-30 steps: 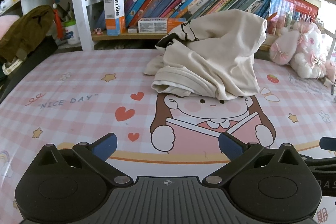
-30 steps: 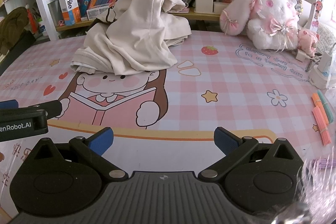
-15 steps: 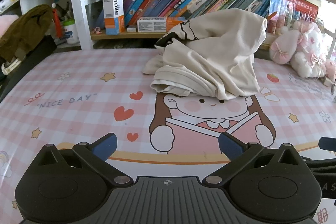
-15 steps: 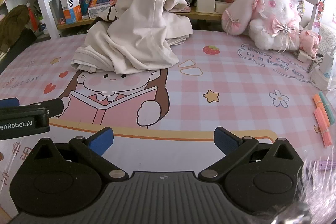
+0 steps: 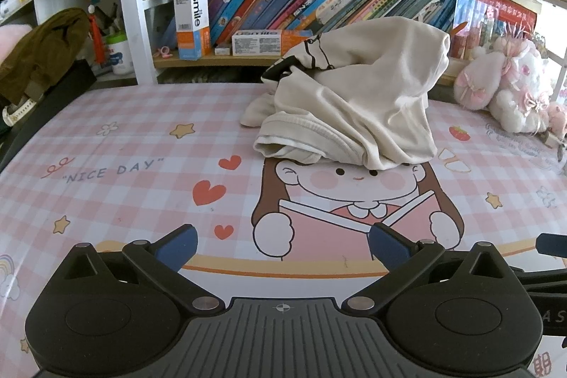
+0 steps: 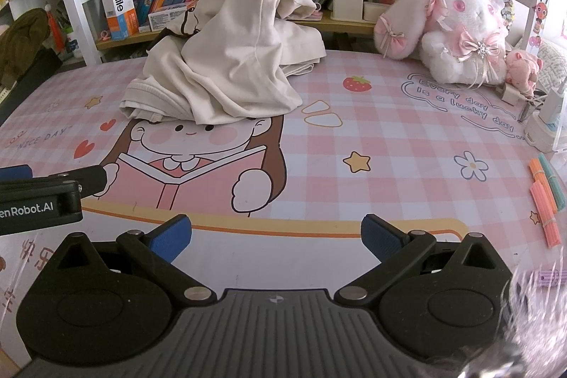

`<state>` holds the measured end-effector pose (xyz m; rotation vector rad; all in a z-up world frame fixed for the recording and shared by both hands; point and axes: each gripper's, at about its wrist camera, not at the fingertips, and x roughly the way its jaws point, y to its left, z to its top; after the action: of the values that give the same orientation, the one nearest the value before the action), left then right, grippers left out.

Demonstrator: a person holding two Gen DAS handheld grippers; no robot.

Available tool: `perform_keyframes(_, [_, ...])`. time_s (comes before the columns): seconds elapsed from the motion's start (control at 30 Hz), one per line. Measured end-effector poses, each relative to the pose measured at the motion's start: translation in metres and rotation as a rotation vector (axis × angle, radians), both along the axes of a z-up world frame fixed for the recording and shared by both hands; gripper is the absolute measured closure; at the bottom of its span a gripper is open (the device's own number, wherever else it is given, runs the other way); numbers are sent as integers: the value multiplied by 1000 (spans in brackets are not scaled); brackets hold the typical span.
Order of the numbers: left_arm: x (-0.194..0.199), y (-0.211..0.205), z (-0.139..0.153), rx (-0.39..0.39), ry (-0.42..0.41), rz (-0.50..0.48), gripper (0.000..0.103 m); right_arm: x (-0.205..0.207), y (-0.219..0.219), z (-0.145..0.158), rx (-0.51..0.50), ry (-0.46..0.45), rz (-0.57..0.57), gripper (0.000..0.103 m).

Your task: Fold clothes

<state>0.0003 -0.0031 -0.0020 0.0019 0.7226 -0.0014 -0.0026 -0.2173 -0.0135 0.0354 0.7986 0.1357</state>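
Cream garment (image 5: 358,108) heaped, crumpled (dark-trimmed collar up), on checked mat (image 5: 141,144)

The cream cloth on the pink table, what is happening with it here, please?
Nothing is handling it yet. The cream garment lies in a crumpled heap at the far side of the table, near the bookshelf. A person holds two grippers low over the near edge: the left gripper and the right gripper are both open, empty and well short of the garment. Folding has not begun.
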Motion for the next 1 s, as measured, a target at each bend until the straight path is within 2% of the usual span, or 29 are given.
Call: perform_keyframes(1.0, [1,0,1,-13,10,1,0,0,-1,0,2,2,-1,0])
